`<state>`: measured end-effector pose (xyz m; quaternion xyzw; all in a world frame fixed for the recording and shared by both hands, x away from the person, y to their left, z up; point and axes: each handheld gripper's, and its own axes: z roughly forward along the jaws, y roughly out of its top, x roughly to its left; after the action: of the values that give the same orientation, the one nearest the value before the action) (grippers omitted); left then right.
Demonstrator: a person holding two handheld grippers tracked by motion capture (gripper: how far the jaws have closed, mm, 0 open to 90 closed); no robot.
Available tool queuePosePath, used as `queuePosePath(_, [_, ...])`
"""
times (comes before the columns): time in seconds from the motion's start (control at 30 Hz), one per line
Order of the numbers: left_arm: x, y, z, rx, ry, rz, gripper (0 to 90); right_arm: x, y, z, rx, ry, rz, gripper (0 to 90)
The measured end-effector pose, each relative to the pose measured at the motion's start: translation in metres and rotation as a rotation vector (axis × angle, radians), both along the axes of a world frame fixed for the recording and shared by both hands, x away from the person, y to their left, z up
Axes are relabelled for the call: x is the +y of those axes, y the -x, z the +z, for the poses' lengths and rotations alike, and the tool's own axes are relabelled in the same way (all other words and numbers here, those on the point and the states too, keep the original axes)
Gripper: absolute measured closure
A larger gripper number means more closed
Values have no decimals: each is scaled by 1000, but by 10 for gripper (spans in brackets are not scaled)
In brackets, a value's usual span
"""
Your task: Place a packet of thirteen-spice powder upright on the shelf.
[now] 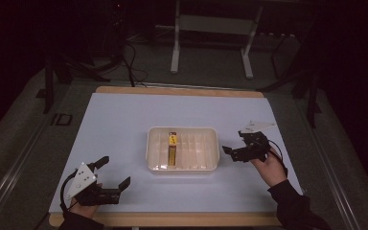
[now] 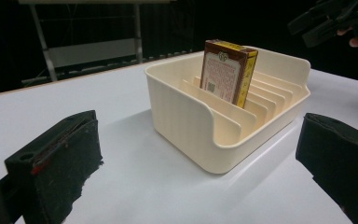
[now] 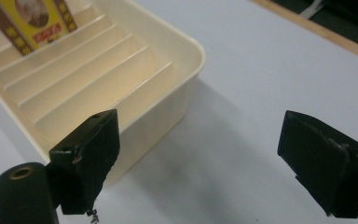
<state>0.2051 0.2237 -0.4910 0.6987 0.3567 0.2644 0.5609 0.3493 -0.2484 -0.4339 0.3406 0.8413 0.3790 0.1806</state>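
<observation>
A small card box (image 1: 172,148) stands on edge in a slot of the cream slotted tray (image 1: 211,143) at the middle of the white desk (image 1: 124,120); in the high view its long axis runs from the near side of the tray toward the far side, and it sits in the left part of the tray. The box is brown with a yellow face and spine and fine print on one side, seen upright in the left gripper view (image 2: 226,70). The left gripper (image 1: 114,173) hovers near the front left corner of the desk, well apart from the tray, its fingers (image 2: 60,158) spread wide and empty. The right gripper (image 1: 235,143) is held just beside the tray's right wall, fingers (image 3: 91,149) likewise wide apart and empty.
</observation>
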Motion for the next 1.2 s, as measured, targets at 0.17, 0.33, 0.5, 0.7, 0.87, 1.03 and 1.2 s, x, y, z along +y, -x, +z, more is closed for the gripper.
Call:
queuePosePath(0.17, [0, 0, 0, 2, -2, -2, 2, -10, 9, -2, -13, -42, -46, 128])
queuePosePath(0.33, [-2, 1, 1, -3, -9, -10, 2, -17, 13, -6, -28, -46, -76, 131])
queuePosePath(0.5, [-2, 1, 0, 5, -13, -13, 2, -30, 21, -14, -62, -92, -115, 132])
queuePosePath(0.7, [-2, 0, -1, 13, -18, -15, 2, -40, 30, -21, -74, -91, -143, 133])
queuePosePath(0.87, [0, -2, -1, 22, -16, -13, 2, -48, 39, -30, -62, -80, -155, 132])
queuePosePath(1.03, [-2, -3, -2, 29, -20, -22, 2, -58, 44, -32, -76, -94, -170, 133])
queuePosePath(1.2, [-2, -3, -1, 35, -24, 2, 2, -64, 48, -33, -86, -89, -178, 137])
